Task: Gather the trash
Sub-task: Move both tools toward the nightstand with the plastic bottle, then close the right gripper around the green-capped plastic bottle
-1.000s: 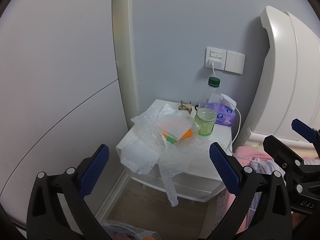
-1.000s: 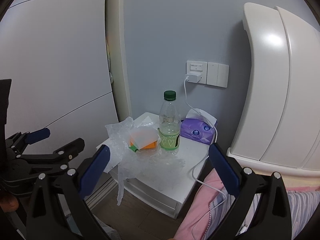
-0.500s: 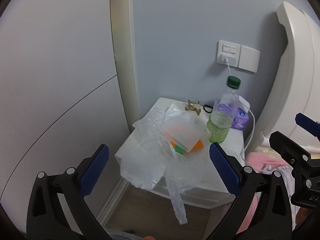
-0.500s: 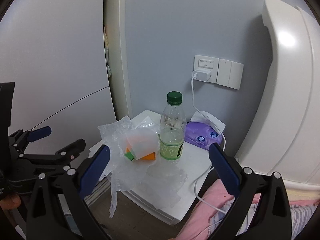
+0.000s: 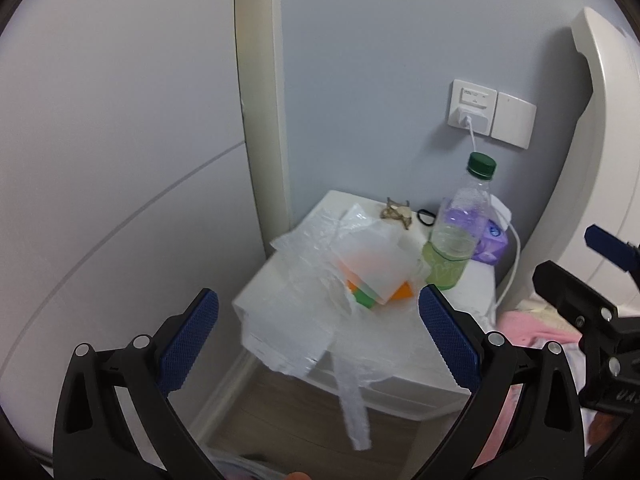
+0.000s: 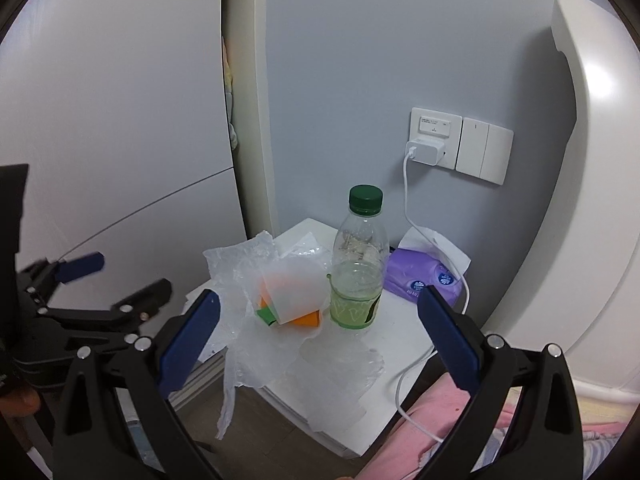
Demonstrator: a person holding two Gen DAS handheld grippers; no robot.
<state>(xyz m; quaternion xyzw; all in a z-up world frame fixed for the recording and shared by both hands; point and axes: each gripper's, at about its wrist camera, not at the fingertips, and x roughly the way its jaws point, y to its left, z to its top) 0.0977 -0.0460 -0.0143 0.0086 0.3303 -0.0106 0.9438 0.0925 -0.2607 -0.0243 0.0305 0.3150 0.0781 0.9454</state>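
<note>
A white nightstand [image 5: 404, 376] [image 6: 404, 332] holds a crumpled clear plastic bag [image 5: 304, 320] [image 6: 256, 280], an orange and green carton [image 5: 396, 291] [image 6: 308, 319] partly under a white sheet, and a clear bottle with a green cap [image 5: 456, 240] [image 6: 360, 264]. My left gripper [image 5: 316, 340] is open and empty, short of the bag. My right gripper [image 6: 316, 338] is open and empty, in front of the carton and bottle.
A purple tissue pack [image 6: 424, 280] [image 5: 490, 242] lies behind the bottle. A white charger cable [image 6: 412, 216] runs from the wall socket [image 6: 434, 138] over the nightstand. White headboard [image 6: 592, 200] and pink bedding [image 6: 440, 412] on the right. A small brown clip [image 5: 396, 212] at the back.
Both grippers have moved closer to the nightstand, which looms larger in both views. Their jaws stay open. Nothing on the nightstand has moved.
</note>
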